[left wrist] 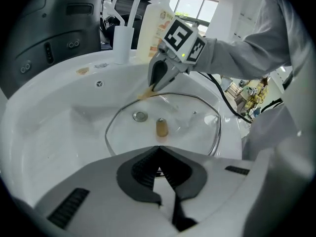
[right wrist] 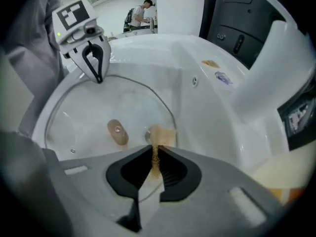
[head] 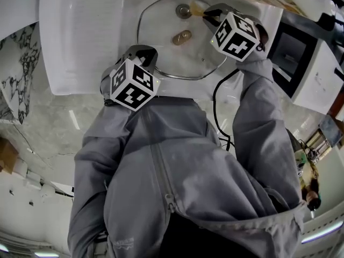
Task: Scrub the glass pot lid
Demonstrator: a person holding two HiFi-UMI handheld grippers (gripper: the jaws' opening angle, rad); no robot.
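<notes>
**L steadies the lid, R scrubs it, lid flat in the sink.**

Head view: glass pot lid (head: 161, 26) lies in white sink (head: 80, 42). Left gripper (head: 142, 49) is at its near-left rim, right gripper (head: 205, 15) at the far-right edge w/ a tan scrub pad (head: 198, 11). Left gripper view: jaws clenched tight, tips at the near rim, prob. pinning the lid so it won't slide. Right gripper view: jaws clamped on the pad, free end pressed on the glass. Lid is clear and metal-rimmed, w/ a tan knob (head: 181, 36) at centre.
</notes>
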